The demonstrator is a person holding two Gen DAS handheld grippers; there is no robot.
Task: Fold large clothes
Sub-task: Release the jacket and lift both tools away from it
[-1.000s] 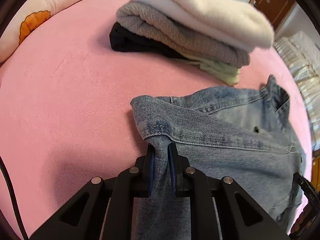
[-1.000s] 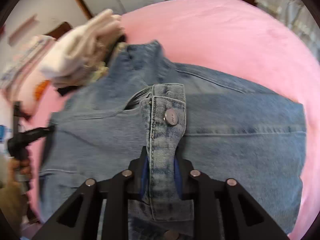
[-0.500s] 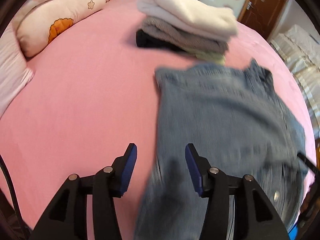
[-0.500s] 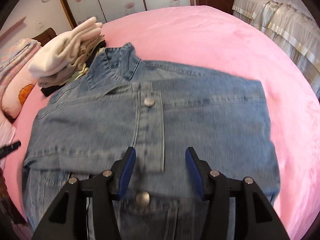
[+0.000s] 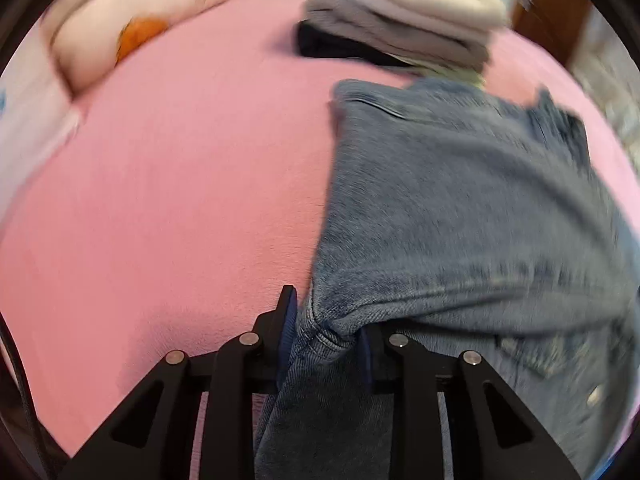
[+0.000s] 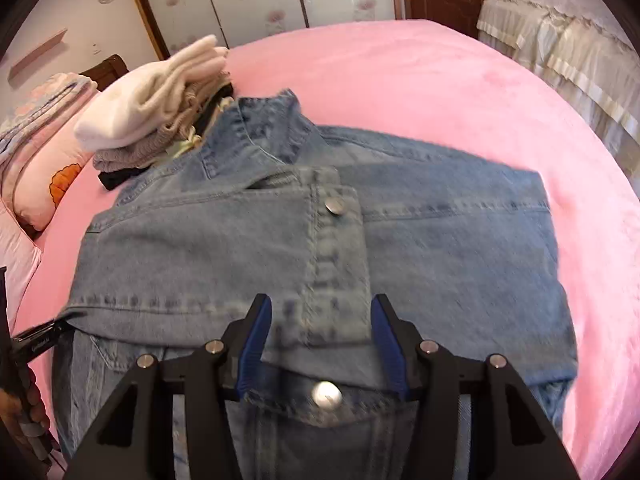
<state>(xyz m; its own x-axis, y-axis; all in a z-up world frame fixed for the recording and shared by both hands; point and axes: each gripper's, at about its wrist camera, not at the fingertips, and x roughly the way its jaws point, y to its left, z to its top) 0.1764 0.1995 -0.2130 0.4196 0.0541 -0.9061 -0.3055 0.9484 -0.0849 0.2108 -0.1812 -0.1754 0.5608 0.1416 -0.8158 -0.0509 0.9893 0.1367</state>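
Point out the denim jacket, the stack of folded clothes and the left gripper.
denim jacket [image 6: 224,264], right wrist view, on its folded-over sleeve panel.
stack of folded clothes [image 6: 148,108], right wrist view, on the white top layer.
left gripper [image 5: 326,340], left wrist view, between the fingertips, on bunched denim.

right gripper [image 6: 322,344] open, above denim jacket [image 6: 224,248]

Blurred denim jacket [image 5: 460,208]; its hem apparently runs off-frame.
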